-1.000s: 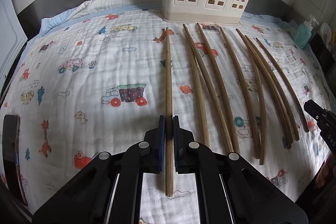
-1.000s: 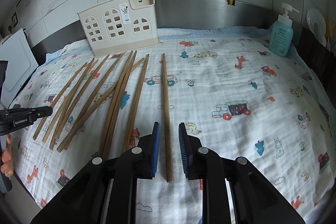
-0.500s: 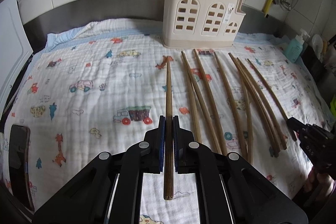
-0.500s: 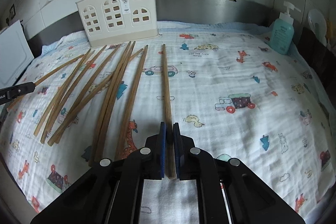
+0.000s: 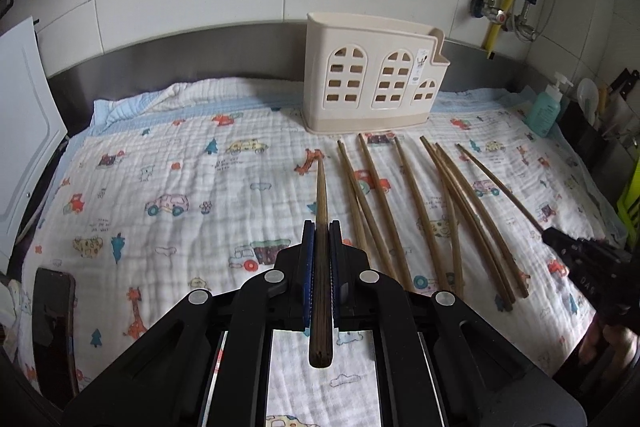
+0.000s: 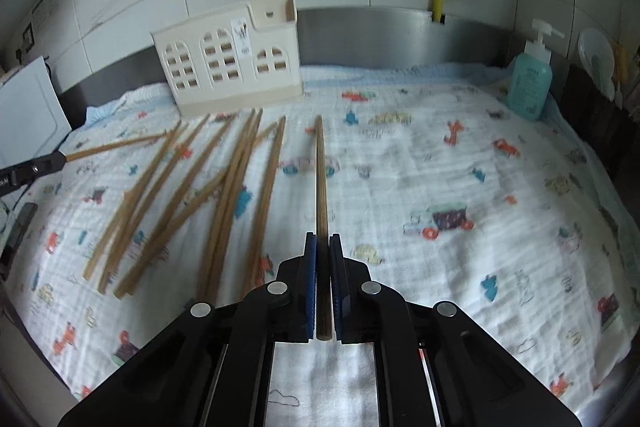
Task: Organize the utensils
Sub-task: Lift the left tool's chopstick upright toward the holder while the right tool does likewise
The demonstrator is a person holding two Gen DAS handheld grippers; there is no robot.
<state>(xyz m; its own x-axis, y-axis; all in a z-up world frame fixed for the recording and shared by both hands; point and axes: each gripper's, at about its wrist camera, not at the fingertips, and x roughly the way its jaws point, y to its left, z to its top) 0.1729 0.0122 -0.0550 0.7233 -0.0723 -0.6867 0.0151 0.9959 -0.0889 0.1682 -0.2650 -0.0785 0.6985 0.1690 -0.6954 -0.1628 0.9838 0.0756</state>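
We find the worktop covered by a printed cloth point(image 5: 168, 187) bearing cartoon vehicles and animals. Ahead of both grippers, at the cloth's far edge against the steel backsplash, stands a cream utensil holder point(image 5: 372, 83) with arched window cut-outs. Between that holder and the grippers lie the loose chopsticks point(image 5: 424, 211), fanned on the cloth, some crossing one another; they are to the right of the left hand-held gripper point(image 5: 321, 231) and to the left of the right hand-held gripper point(image 6: 322, 243). A teal pump bottle point(image 6: 530, 89) stands far ahead and right of the right hand-held gripper.

We note the left hand-held gripper clamped narrow on one chopstick point(image 5: 321, 195), which runs straight forward from its blue pads, its tip pointing toward the holder. The right hand-held gripper is likewise clamped narrow on a second chopstick point(image 6: 320, 179), pointing forward. The right view is somewhat blurred.
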